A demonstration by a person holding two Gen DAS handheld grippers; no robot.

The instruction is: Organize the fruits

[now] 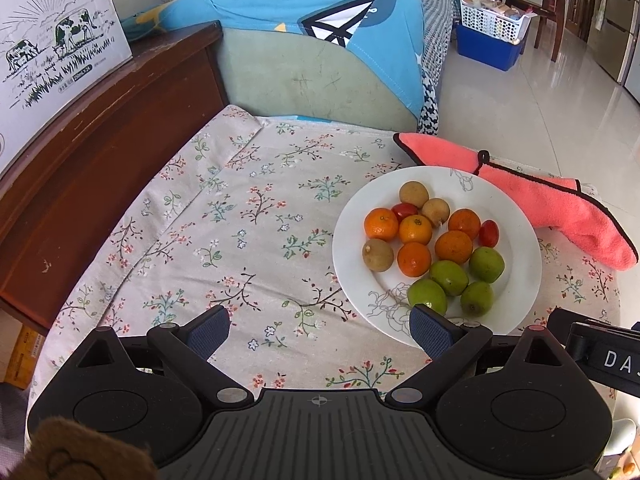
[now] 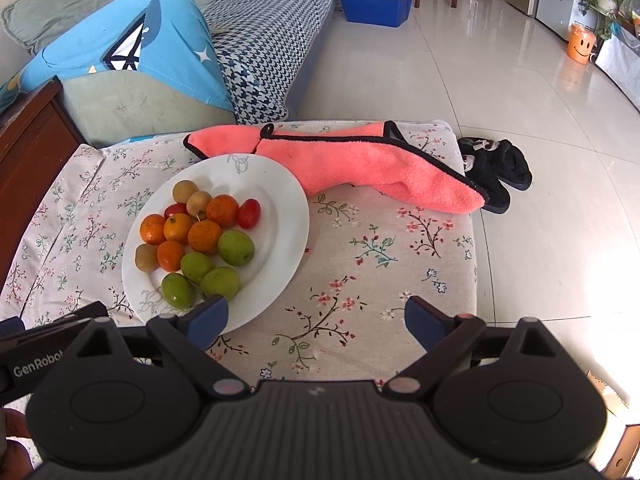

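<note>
A white plate (image 1: 516,216) (image 2: 280,208) sits on the floral tablecloth and holds mixed fruit: several oranges (image 1: 454,246) (image 2: 205,237), several green fruits (image 1: 448,278) (image 2: 236,247), three brown round fruits (image 1: 377,255) (image 2: 146,258) and two red cherry tomatoes (image 1: 489,233) (image 2: 249,213). My left gripper (image 1: 320,328) is open and empty, just left of the plate's near rim. My right gripper (image 2: 316,320) is open and empty, its left finger over the plate's near rim. Each gripper shows at the edge of the other's view.
A pink towel (image 1: 560,204) (image 2: 360,160) lies behind the plate. A wooden cabinet (image 1: 100,152) with a cardboard box (image 1: 52,48) stands left. A sofa (image 2: 260,40) stands behind. Black slippers (image 2: 496,168) lie on the floor right of the table.
</note>
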